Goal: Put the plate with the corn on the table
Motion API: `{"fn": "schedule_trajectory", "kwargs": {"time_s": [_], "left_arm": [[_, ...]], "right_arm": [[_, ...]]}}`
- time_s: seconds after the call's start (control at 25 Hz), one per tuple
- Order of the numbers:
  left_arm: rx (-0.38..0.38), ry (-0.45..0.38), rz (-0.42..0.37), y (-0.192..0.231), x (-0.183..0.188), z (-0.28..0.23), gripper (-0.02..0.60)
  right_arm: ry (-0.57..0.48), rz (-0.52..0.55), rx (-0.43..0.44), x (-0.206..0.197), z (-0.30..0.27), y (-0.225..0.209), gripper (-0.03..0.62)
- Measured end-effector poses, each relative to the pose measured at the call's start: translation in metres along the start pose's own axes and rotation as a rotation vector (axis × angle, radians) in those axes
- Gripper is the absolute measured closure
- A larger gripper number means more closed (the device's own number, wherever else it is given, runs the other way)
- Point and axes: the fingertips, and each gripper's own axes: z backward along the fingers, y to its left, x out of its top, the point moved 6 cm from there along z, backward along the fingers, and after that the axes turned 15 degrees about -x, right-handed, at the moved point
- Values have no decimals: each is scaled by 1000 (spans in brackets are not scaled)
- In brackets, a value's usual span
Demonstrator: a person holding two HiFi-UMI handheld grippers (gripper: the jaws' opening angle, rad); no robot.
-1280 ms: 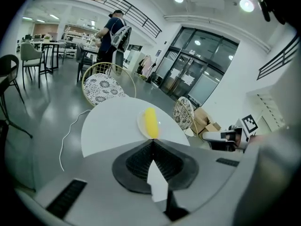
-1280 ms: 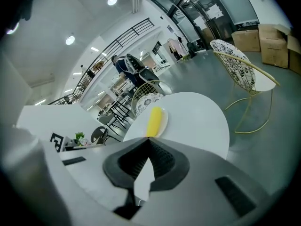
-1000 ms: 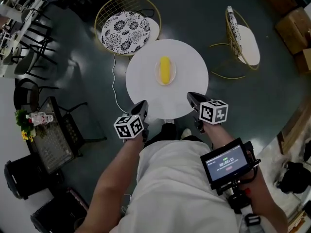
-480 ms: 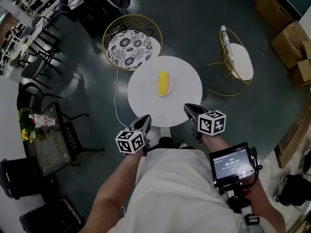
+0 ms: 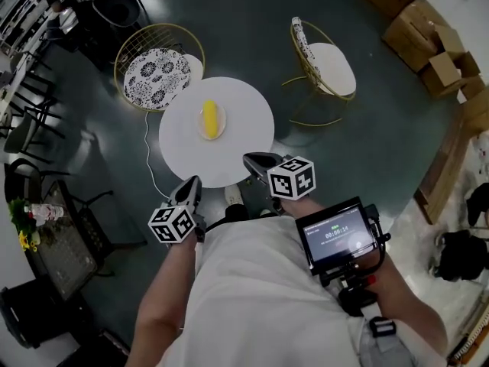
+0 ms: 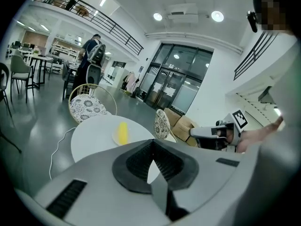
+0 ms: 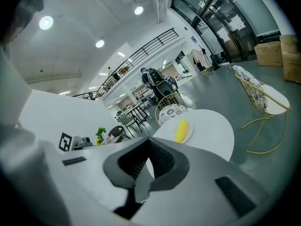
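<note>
A round white surface [image 5: 248,140] stood on the dark floor. The plate [image 5: 221,126] lay on the surface, a bit toward its far side. The yellow corn [image 5: 209,118] lay on the plate.

The left tool [image 5: 191,183] hung over the floor, just by the near edge of the surface. Its two jaws were pressed together, and nothing was between them. The right tool [image 5: 249,160] was over the near edge of the surface. Its jaws were pressed together too, with nothing between them. Both tools were well apart from the plate, and neither one touched it.

In the left tool's view, the corn [image 6: 122,132] showed past the closed jaws. In the right tool's view, the corn [image 7: 181,130] showed past the closed jaws as well.

A chair [image 5: 155,77] with a flower-print seat stood just behind the surface. A second chair [image 5: 328,67] stood off to the right. Brown boxes [image 5: 416,14] sat on the floor, far off to the right. A small screen [image 5: 338,235] was fixed near the person's right arm.
</note>
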Motion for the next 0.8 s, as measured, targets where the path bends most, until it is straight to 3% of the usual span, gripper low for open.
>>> {"fn": "schedule_trajectory", "kwargs": {"time_s": [0.8], "left_arm": [[-1,18,-2,10,12,-26,574]], "right_arm": [[37,-4,17,5,-22,-11,588]]}}
